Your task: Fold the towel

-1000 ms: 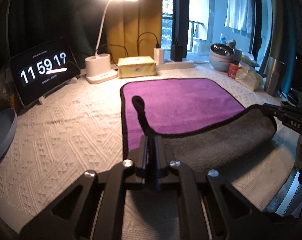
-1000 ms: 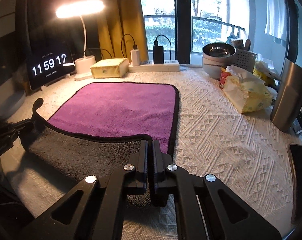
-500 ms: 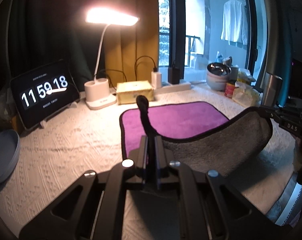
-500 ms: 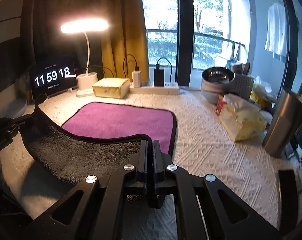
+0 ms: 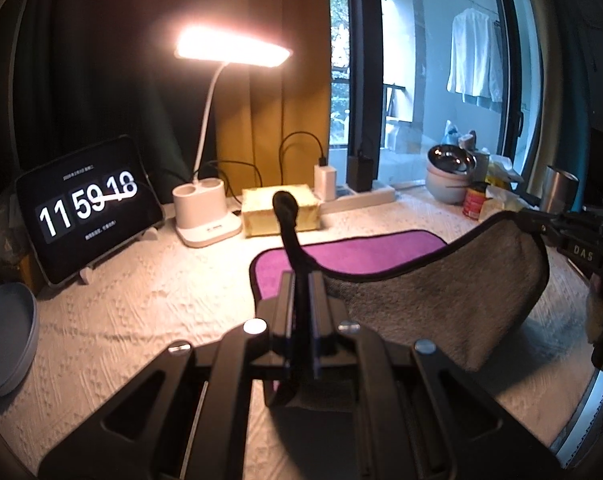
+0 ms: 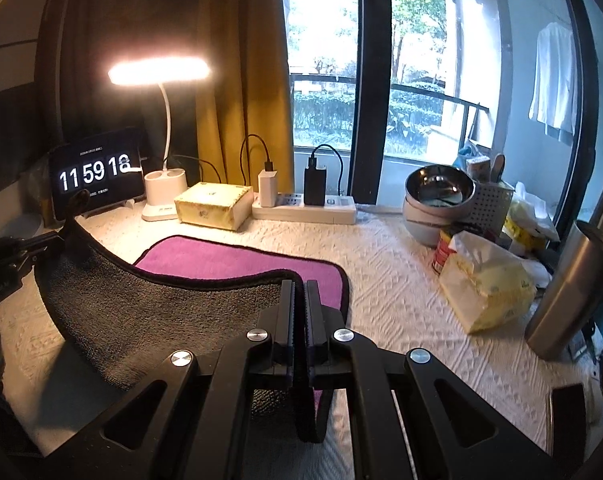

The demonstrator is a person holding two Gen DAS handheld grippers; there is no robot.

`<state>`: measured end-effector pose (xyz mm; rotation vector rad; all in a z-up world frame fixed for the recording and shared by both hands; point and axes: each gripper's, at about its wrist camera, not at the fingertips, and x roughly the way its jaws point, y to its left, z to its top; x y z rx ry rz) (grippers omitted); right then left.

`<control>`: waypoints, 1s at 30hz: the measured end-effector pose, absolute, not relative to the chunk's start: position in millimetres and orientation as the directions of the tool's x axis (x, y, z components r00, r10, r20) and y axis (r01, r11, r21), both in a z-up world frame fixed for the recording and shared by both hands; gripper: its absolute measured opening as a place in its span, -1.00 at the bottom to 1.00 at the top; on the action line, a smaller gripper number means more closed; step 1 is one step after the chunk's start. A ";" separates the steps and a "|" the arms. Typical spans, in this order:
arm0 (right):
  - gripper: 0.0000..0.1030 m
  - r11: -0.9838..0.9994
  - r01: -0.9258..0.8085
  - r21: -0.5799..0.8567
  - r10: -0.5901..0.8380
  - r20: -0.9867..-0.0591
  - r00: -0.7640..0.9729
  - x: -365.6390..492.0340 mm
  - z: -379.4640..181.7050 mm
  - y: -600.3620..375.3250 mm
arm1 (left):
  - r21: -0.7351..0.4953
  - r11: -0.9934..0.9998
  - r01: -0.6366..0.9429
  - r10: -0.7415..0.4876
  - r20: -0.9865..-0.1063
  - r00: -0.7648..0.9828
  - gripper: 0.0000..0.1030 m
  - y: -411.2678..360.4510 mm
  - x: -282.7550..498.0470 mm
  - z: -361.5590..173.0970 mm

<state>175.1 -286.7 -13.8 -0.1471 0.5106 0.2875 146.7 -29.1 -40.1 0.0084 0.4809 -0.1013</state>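
A towel, purple on top [image 5: 365,256] and grey underneath [image 5: 441,304], lies on the white textured tablecloth. Its near edge is lifted off the table, showing the grey side [image 6: 149,320]; its purple far part [image 6: 237,260] lies flat. My left gripper [image 5: 301,280] is shut on the towel's near left corner, whose black hem loop [image 5: 285,208] sticks up. My right gripper [image 6: 299,288] is shut on the near right corner. Each gripper shows in the other's view: the right one [image 5: 573,236], the left one [image 6: 17,252].
At the back stand a clock tablet [image 5: 89,208], a lit desk lamp [image 5: 205,220], a yellow box [image 5: 281,212] and a power strip [image 6: 305,208]. Right: stacked bowls [image 6: 437,200], a tissue pack [image 6: 485,280], a steel tumbler [image 6: 569,292]. Grey plates [image 5: 5,340] sit left.
Both grippers have risen with the towel's near corners. The near edge has lifted higher and moved toward the far edge, showing more grey underside and covering more purple.
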 end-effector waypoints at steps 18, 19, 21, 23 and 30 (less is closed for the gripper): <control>-0.91 0.952 -0.284 -0.115 0.197 -0.479 0.856 225.7 -0.4 -274.5 | -0.081 0.993 0.083 -0.111 -0.458 0.882 -0.87 -16.3 203.0 -33.0; -0.91 0.953 -0.281 -0.114 0.195 -0.478 0.856 228.9 -0.2 -274.4 | -0.085 0.993 0.082 -0.112 -0.461 0.881 -0.87 -15.4 207.6 -33.6; -0.91 0.954 -0.275 -0.116 0.189 -0.478 0.858 235.7 0.0 -273.4 | -0.089 0.993 0.082 -0.114 -0.465 0.878 -0.87 -14.0 215.3 -34.6; -0.91 0.956 -0.270 -0.116 0.184 -0.481 0.857 242.1 -0.9 -272.7 | -0.091 0.993 0.081 -0.115 -0.470 0.875 -0.87 -12.8 221.6 -36.0; -0.91 0.959 -0.259 -0.115 0.169 -0.502 0.848 264.4 -7.3 -273.1 | -0.102 0.992 0.069 -0.111 -0.502 0.858 -0.87 -7.7 248.7 -45.0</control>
